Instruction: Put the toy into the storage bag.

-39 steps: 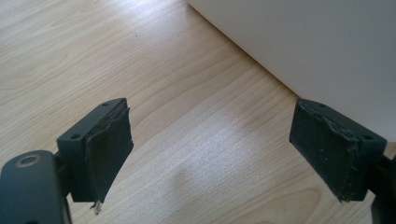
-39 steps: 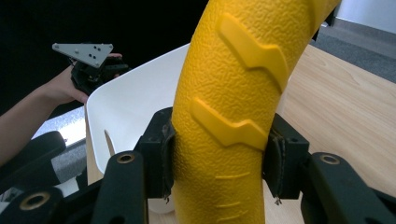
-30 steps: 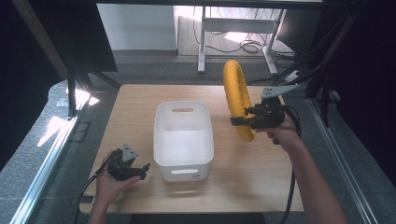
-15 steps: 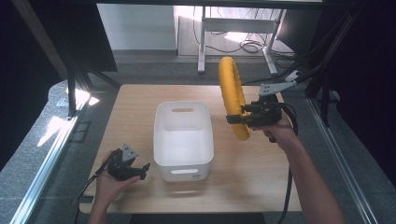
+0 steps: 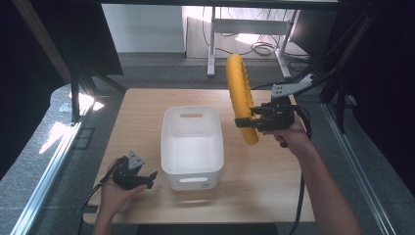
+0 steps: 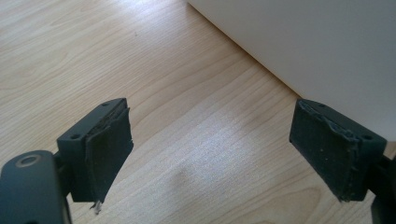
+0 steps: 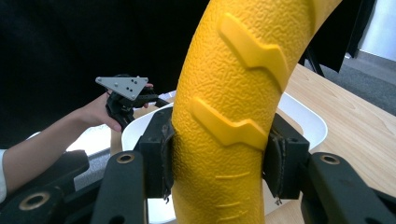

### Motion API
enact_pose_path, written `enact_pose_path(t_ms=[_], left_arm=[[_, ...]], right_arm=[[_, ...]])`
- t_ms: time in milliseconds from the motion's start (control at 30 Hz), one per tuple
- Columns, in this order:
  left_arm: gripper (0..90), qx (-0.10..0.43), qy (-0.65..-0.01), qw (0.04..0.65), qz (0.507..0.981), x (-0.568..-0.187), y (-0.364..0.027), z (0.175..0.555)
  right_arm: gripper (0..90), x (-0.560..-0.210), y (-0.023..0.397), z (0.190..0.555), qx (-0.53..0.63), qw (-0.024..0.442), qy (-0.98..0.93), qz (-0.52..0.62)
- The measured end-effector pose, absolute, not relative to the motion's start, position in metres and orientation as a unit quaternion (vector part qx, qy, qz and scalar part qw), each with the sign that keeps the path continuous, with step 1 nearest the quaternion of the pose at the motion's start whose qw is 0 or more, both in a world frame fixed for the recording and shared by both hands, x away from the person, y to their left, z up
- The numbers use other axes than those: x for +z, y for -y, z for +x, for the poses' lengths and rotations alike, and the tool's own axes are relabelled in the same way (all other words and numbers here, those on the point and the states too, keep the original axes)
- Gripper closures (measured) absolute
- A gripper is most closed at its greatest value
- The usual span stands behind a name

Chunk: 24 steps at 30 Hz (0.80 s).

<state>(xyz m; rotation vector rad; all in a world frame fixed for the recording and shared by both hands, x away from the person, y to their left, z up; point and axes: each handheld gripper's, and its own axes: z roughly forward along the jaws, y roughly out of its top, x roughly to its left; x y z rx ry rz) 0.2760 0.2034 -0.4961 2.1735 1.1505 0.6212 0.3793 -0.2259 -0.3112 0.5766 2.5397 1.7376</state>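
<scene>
Yellow ring [image 5: 241, 98] has shifted left toward the bin since the earlier frames, carried by the right gripper [image 5: 250, 122]; left side hasn't moved.

Table [image 5: 147, 112]: light wood, everything sits on or over it.

White bin [image 5: 192, 147]: table centre, open top, handle slots at 12 and 6 o'clock.

Ring: textured yellow, raised zigzag ribs, held on edge in the air at 3 o'clock of the bin, just beside its right rim, clear of the table.

Right gripper: jaws clamped on the ring's lower part, pads [image 7: 166, 156] pressed on both flanks.

Left gripper [image 5: 147, 177]: at 8 o'clock of the bin, low over the table, jaws spread wide, nothing between pads [image 6: 109, 149]; bin wall just beside its right jaw.
</scene>
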Motion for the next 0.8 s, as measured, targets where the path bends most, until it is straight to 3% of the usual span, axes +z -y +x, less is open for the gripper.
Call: enact_pose_path(t_ms=[800], left_arm=[[13.2,0.233,-0.432,0.296,0.819,-0.497,-0.203,0.276]], right_arm=[[51.3,-0.298,0.214,0.375,0.556,0.008,-0.814,0.167]])
